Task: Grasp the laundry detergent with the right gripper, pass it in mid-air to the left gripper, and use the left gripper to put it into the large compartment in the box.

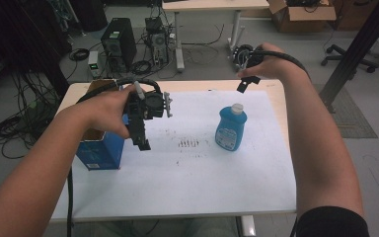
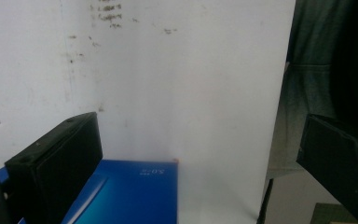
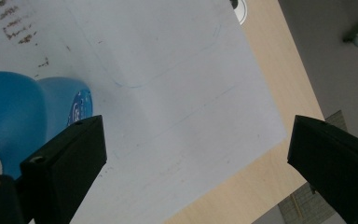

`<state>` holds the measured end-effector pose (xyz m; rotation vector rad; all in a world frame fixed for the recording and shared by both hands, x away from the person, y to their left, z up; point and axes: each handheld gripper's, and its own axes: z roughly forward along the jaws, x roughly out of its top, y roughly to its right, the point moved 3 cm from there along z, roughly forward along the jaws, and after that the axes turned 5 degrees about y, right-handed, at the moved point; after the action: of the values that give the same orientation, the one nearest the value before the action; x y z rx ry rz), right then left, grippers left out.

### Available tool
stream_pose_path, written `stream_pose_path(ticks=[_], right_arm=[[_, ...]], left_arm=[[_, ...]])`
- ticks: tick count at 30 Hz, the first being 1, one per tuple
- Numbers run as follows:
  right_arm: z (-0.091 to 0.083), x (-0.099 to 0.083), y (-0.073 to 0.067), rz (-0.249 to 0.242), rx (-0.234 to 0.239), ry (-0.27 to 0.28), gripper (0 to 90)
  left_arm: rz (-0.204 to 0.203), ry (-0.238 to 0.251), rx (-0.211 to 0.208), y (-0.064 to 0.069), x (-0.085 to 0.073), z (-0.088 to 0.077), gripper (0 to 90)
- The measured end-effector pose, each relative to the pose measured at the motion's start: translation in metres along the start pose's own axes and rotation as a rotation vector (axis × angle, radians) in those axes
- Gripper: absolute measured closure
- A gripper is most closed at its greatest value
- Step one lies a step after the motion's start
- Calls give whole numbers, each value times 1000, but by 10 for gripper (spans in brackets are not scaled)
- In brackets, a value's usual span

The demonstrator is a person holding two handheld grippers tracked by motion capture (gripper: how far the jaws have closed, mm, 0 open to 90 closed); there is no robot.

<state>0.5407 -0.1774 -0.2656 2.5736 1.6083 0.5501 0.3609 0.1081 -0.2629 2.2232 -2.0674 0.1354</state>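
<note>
A blue bottle [image 1: 231, 130] with a white cap stands upright on the white sheet [image 1: 187, 173], right of centre. My right gripper [image 1: 246, 84] hovers above the table's far edge, behind the bottle and apart from it. In the right gripper view its jaws [image 3: 200, 158] stand wide open with nothing between them, and the bottle [image 3: 23, 112] lies off past the left jaw. My left gripper [image 1: 143, 142] hangs over the open blue box [image 1: 101, 150] at the table's left side. It [image 2: 200, 154] is open and empty, with the box [image 2: 130, 196] below it.
The white sheet covers most of the wooden table [image 1: 276, 89] and carries small dark marks [image 1: 187, 144] near its middle. On the floor beyond the table stand computer towers [image 1: 118, 42], cables and another desk [image 1: 212, 6]. A dark post [image 1: 355, 49] rises at the right.
</note>
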Motion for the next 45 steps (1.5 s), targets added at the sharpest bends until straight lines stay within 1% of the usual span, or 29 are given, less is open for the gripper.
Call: stream_pose_path(ticks=[3, 8, 11, 14, 16, 18, 22, 23, 24, 30, 31, 34, 35, 38, 39, 43, 45], right_arm=[[-1, 0, 1, 1, -2, 14, 41], [0, -3, -1, 6, -7, 1, 44], [-4, -5, -1, 9, -14, 17, 44], [-7, -8, 0, 12, -25, 21, 44], [-10, -11, 0, 24, -24, 42, 43], [-11, -13, 1, 31, -28, 48, 44], [-15, -25, 2, 51, -26, 66, 45], [-15, -25, 2, 51, -26, 66, 45], [-18, -29, 1, 62, -28, 76, 45], [-25, -41, -3, 63, -30, 91, 45], [-26, -46, -4, 69, -29, 97, 45], [-27, -51, -6, 70, -30, 95, 45], [-28, -56, -7, 70, -25, 98, 46], [-28, -61, -9, 72, -17, 102, 46], [-27, -65, -10, 75, -7, 103, 46], [-26, -71, -12, 75, 4, 99, 47], [-25, -76, -16, 70, 18, 109, 47]], left_arm=[[0, -4, -1, 0, 0, 1, 2], [3, 5, 1, 3, 2, -1, 2], [9, -3, 2, 5, 4, 0, 2], [3, -6, 7, 7, 4, -1, 2], [4, -3, 8, 8, 5, -2, 2], [6, -6, 7, 8, 5, -2, 2], [6, -11, 8, 8, 5, -2, 2], [6, -11, 8, 8, 5, -2, 2], [6, -10, 6, 9, 6, -2, 2], [10, -11, 8, 9, 6, -2, 2], [11, -11, 8, 9, 6, -2, 2], [12, -9, 9, 10, 6, -1, 2], [16, -8, 8, 10, 6, -2, 2], [21, -10, 9, 10, 5, -1, 2], [12, -11, 9, 9, 4, -1, 2], [16, -13, 7, 9, 3, -1, 2], [15, -12, 10, 9, 3, -1, 2]])
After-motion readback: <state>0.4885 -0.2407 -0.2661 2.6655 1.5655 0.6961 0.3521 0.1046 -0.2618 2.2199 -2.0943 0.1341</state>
